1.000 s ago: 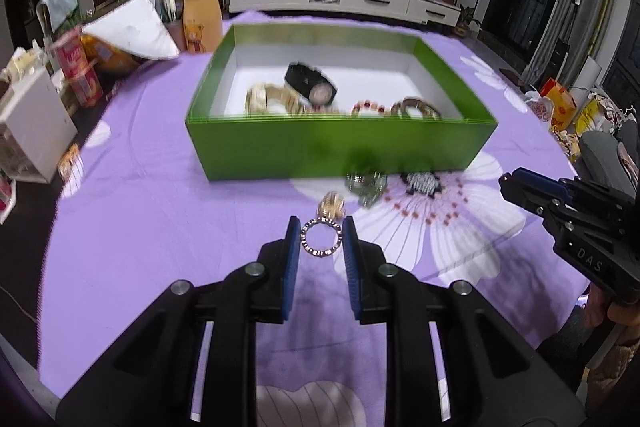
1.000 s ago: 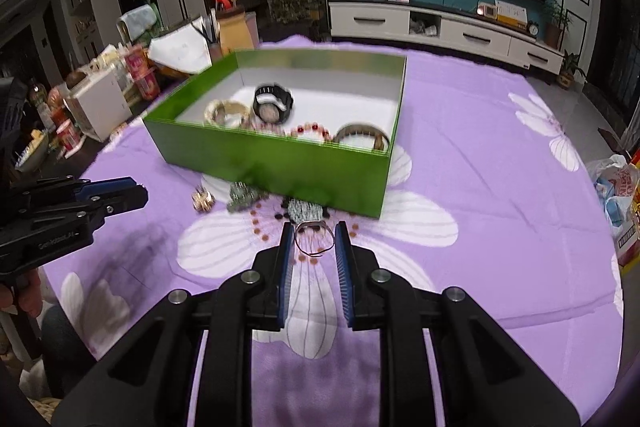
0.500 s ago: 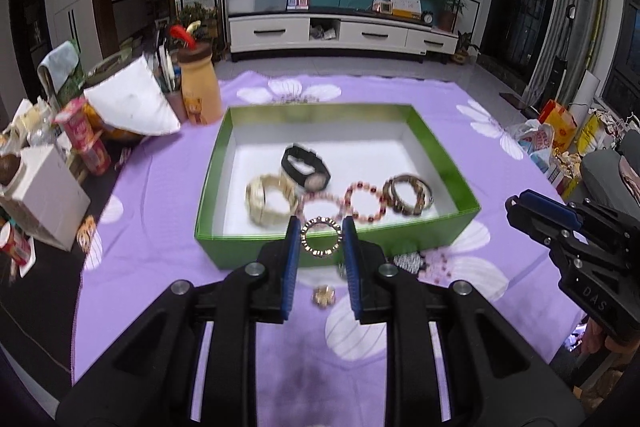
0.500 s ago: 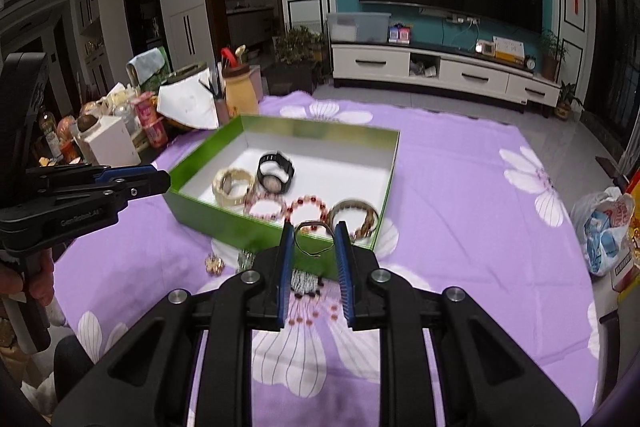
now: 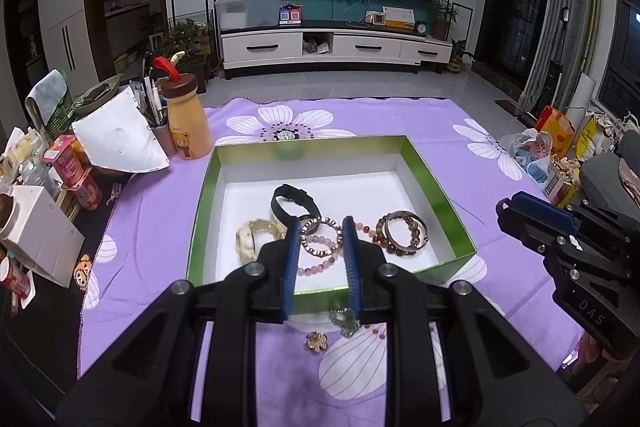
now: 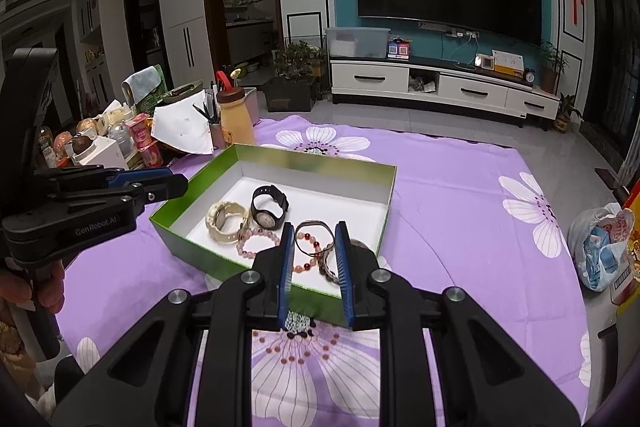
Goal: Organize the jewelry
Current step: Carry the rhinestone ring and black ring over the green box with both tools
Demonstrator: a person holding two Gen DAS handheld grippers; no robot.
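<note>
My left gripper (image 5: 320, 233) is shut on a studded ring bracelet (image 5: 321, 235) and holds it over the front of the green box (image 5: 434, 183). My right gripper (image 6: 313, 237) is shut on a thin metal bangle (image 6: 314, 227) above the box's near right corner (image 6: 384, 223). In the box lie a black watch (image 5: 292, 203), a cream watch (image 5: 254, 237), pink bead bracelets (image 5: 320, 265) and a brown bead bracelet (image 5: 402, 233). On the purple cloth in front of the box lie a gold flower brooch (image 5: 315, 341), a green piece (image 5: 346, 321) and a sparkly piece (image 6: 298, 323).
A bear bottle (image 5: 187, 117), a pen cup, a paper sheet (image 5: 118, 139), snack packs and a white box (image 5: 38, 235) stand at the table's left. Plastic bags (image 6: 604, 251) lie on the floor at the right. A TV cabinet stands behind.
Both grippers have risen and moved forward from the cloth, each carrying its piece, and now hang over the box's front part.
</note>
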